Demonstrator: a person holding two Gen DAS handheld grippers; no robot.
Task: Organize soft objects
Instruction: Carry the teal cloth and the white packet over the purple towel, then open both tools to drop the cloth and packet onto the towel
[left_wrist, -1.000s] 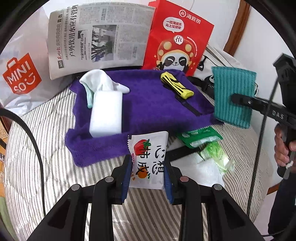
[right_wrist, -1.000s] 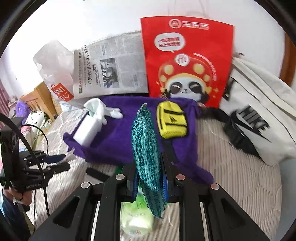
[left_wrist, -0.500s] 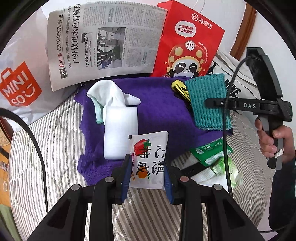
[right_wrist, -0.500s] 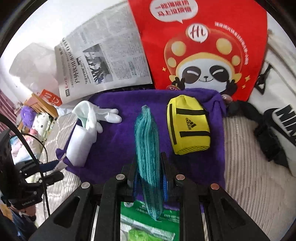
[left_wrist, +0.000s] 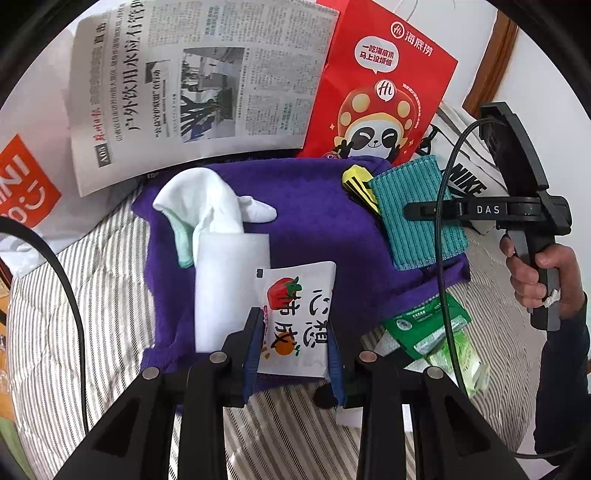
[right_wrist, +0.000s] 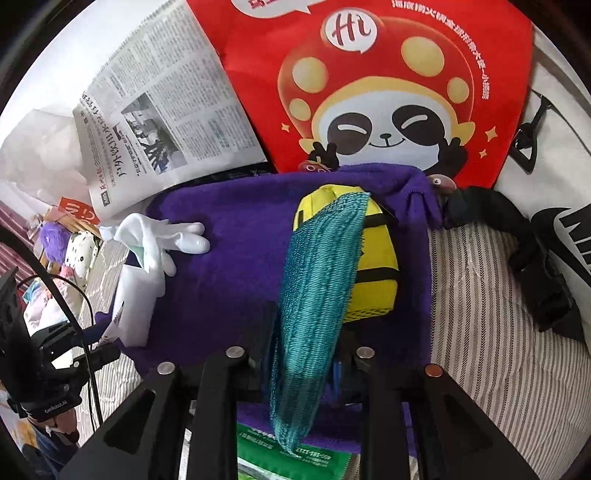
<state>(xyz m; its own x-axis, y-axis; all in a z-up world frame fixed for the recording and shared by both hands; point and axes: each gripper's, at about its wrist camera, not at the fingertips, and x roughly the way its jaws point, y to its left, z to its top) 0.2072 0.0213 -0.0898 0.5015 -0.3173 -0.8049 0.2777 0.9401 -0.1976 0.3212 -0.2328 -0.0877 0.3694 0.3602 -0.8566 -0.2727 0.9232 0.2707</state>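
Note:
A purple towel (left_wrist: 317, 229) lies spread on the striped bed. On it are a white glove (left_wrist: 207, 206), a white sponge block (left_wrist: 229, 284) and a yellow pouch (right_wrist: 376, 273). My left gripper (left_wrist: 293, 332) is shut on a white snack packet (left_wrist: 299, 317) with a strawberry print, over the towel's near edge. My right gripper (right_wrist: 306, 354) is shut on a teal ribbed cloth (right_wrist: 317, 295), held over the towel beside the yellow pouch. The teal cloth (left_wrist: 417, 214) and the right gripper also show in the left wrist view.
A newspaper (left_wrist: 199, 81), a red panda bag (left_wrist: 380, 85) and a Miniso bag (left_wrist: 22, 184) stand behind the towel. A white Nike bag (right_wrist: 565, 184) and black strap (right_wrist: 528, 266) lie right. Green packets (left_wrist: 432, 328) lie near the towel's front right.
My right gripper has carried the teal cloth forward over the towel, close to the yellow pouch. My left gripper has moved forward with the snack packet over the towel's edge.

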